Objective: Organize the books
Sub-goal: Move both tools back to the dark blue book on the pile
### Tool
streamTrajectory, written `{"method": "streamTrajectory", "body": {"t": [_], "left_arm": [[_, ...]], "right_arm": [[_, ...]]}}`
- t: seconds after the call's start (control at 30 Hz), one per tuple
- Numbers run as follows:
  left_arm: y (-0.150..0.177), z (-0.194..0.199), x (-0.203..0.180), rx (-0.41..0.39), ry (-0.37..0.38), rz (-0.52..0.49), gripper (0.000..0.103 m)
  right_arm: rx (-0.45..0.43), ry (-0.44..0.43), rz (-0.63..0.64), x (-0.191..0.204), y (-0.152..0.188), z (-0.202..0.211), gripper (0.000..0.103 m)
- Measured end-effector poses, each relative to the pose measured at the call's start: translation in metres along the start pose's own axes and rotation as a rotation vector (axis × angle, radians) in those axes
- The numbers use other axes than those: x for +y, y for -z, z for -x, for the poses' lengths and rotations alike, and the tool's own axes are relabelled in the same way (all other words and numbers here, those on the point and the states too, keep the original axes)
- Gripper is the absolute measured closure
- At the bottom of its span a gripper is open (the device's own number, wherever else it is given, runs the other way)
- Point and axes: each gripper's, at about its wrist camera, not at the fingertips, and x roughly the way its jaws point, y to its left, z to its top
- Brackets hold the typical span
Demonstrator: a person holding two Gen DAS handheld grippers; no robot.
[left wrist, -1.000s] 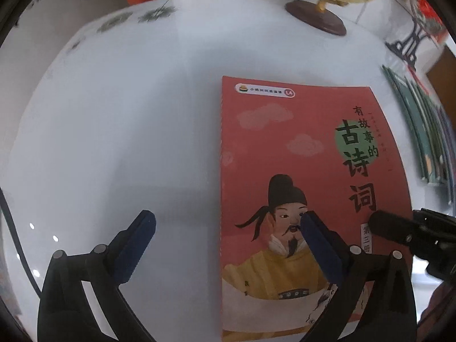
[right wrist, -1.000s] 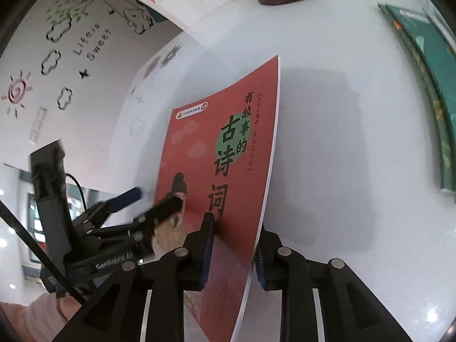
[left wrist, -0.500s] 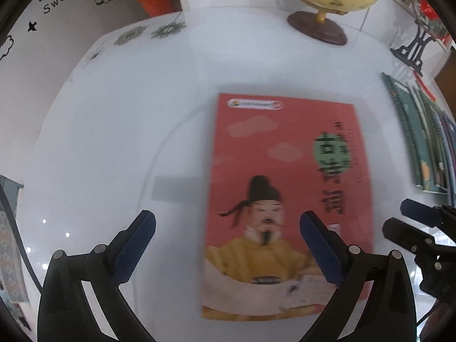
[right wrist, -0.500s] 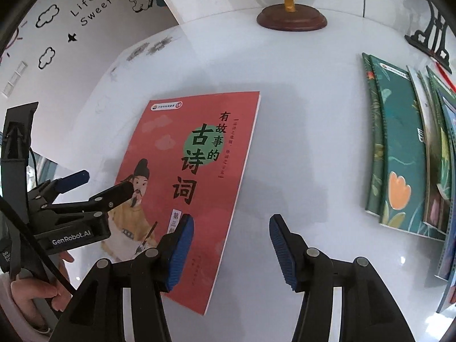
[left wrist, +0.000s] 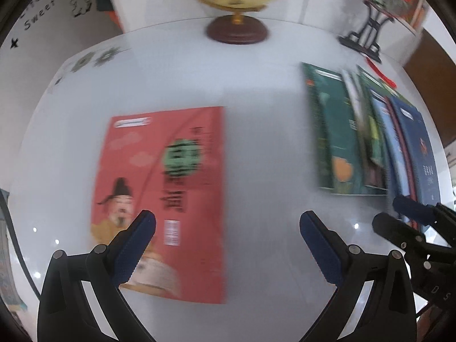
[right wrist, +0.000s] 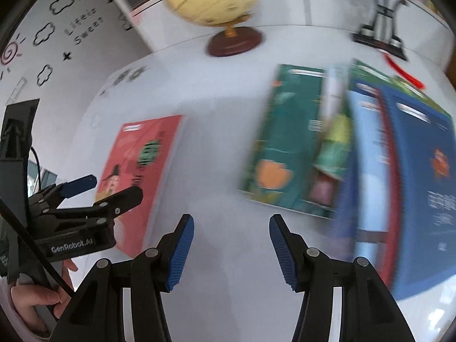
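Left wrist view: my left gripper (left wrist: 228, 236) has its fingers (left wrist: 136, 245) spread wide with nothing between them, and they hang above the white surface (left wrist: 256, 148). The red book (left wrist: 171, 188) lies flat and face up under the left finger, free of any grip. Off to the right sits the overlapping spread of books (left wrist: 367, 142), green ones and blue ones fanned across each other, with the globe (left wrist: 236, 25) at the far edge. The right gripper (left wrist: 399, 216) pokes in at the frame's right side, just before that spread. Right wrist view: my right gripper (right wrist: 231, 245) is about half open and holds nothing, only bare surface showing in the gap. The fanned books fill the right of the picture, the green book with the orange flower (right wrist: 282, 148) nearest me, while the red book rests well apart on the left beside the left gripper. I judge the red book is set down and I am between books, heading for the spread. Next I need to line up on one exposed edge and close on it, taking only a single cover.
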Motion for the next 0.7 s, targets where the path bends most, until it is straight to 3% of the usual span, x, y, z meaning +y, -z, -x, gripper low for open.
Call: {"method": "streamTrajectory", "body": {"t": [0.3, 0.7], "left_arm": [[0.000, 0.003, -0.096, 0.008, 0.033, -0.094, 0.002], [0.001, 0.004, -0.171, 0.013, 0.032, -0.179, 0.002]], "right_arm": [[-0.019, 0.078, -0.023, -0.084, 0.012, 0.040, 0.049], [-0.016, 0.081, -0.076, -0.167, 0.022, 0.055, 0.049]]}}
